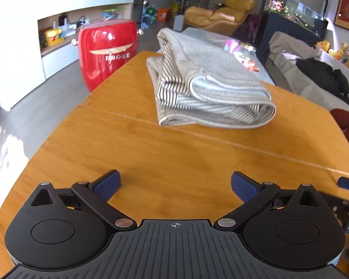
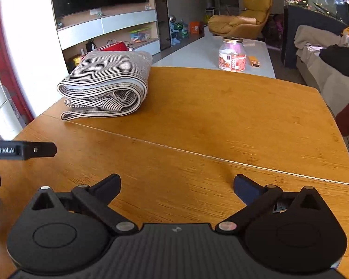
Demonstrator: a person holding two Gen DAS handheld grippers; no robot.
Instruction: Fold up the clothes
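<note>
The soft, light grey-and-white striped folded garment [image 1: 209,86] lay far on the wooden table [image 1: 151,158]; its rolled near edge was judged graspable. Both the left gripper [image 1: 175,184] and right gripper [image 2: 176,187] were held wide open, empty.

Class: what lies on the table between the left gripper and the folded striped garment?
Only bare wooden table, crossed by a seam, in the left wrist view.

A wooden worktop [image 2: 221,121] is seen, crossed by a pale seam. Beyond its far edge, a jar [image 2: 232,54] is stood on a white table [image 2: 197,53], an orange object just beside it. A red barrel-shaped cooler [image 1: 108,51], yellow armchair [image 1: 221,15] and fish tank [image 1: 297,7] are noted behind.
</note>
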